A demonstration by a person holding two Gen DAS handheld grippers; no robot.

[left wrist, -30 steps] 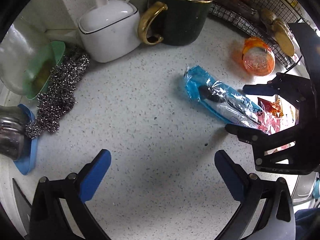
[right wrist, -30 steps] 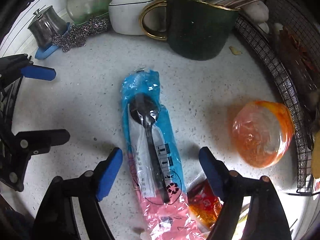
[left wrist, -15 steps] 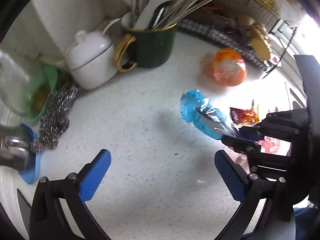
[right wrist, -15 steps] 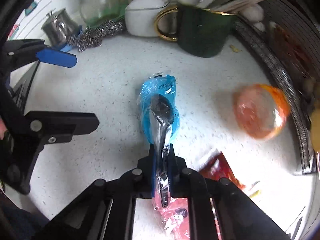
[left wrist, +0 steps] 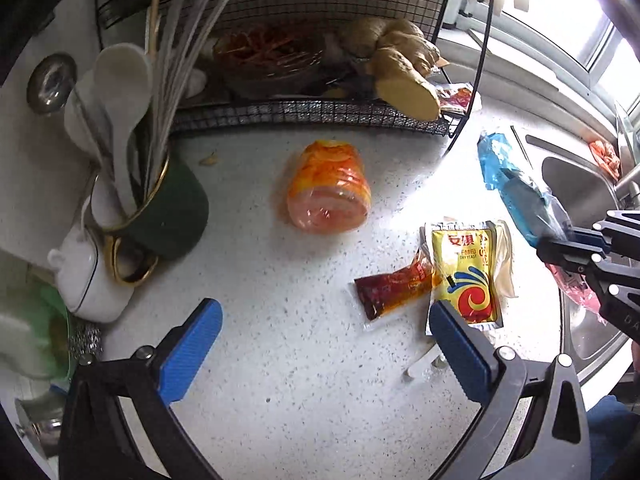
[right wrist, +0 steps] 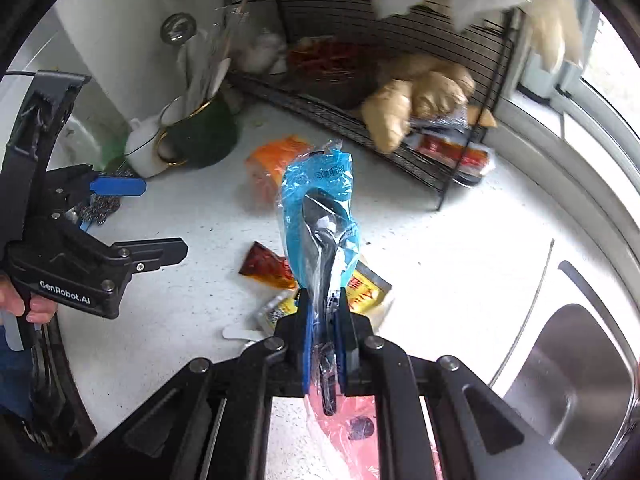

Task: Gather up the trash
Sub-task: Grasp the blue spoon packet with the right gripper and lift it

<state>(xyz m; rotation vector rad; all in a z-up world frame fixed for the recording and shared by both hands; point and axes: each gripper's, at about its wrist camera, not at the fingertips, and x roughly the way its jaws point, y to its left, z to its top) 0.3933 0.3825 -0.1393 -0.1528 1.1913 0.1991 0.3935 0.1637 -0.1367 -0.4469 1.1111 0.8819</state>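
spoon wrapper point(right wrist: 318, 204): blue and pink
yeast packet point(left wrist: 466, 272): yellow, red swirl
countertop point(left wrist: 280, 360): white, speckled
mug point(left wrist: 172, 216): dark green

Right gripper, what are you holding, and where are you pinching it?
The right gripper pinches the wrapped plastic spoon around the handle, where blue wrapper meets pink. The left gripper is open, holding nothing.

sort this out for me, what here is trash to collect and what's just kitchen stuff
Trash: spoon wrapper held in the right gripper; yellow yeast packet; red sauce sachet; crumpled orange plastic.

Staying put: green mug, white pot, ginger, wire rack.
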